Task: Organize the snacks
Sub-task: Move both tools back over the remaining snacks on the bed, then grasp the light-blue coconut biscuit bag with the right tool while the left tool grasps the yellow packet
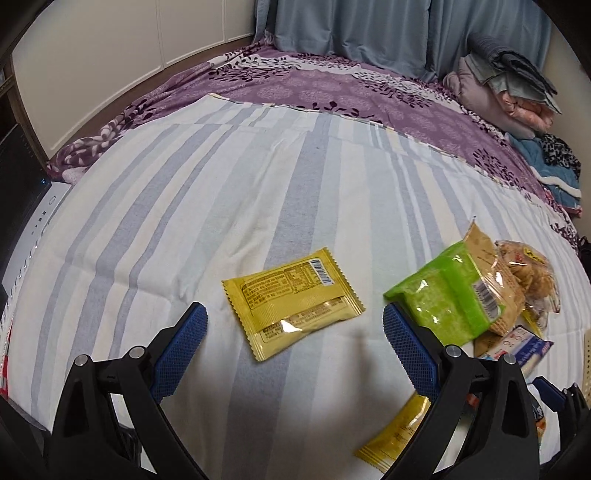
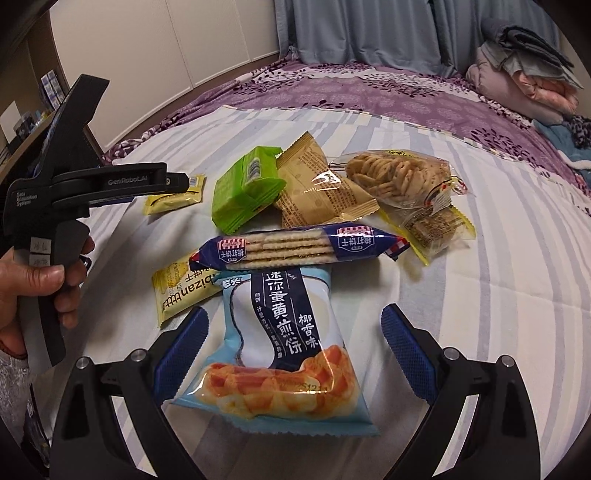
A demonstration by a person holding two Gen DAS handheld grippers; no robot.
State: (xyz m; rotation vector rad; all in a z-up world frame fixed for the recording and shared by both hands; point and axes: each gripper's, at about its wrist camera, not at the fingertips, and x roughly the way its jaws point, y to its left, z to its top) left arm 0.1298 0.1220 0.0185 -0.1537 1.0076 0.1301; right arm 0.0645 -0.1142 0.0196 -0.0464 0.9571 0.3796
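My left gripper (image 1: 294, 332) is open and empty above a yellow snack packet (image 1: 291, 302) that lies flat on the striped sheet (image 1: 184, 206), apart from the pile. My right gripper (image 2: 293, 332) is open, its fingers on either side of a light blue egg-roll packet (image 2: 280, 347). Behind that packet lie a navy cracker packet (image 2: 295, 245), a green packet (image 2: 247, 188), a tan packet (image 2: 321, 192), a clear bag of crackers (image 2: 399, 177) and a yellow packet (image 2: 181, 291). The green packet (image 1: 447, 295) and tan packet (image 1: 491, 266) also show in the left wrist view.
The left hand-held gripper body (image 2: 74, 184) shows at the left of the right wrist view. A purple floral bedspread (image 1: 332, 88) lies beyond the striped sheet. Folded bedding (image 1: 509, 85) is stacked at the far right. Blue curtains (image 1: 351, 26) hang behind.
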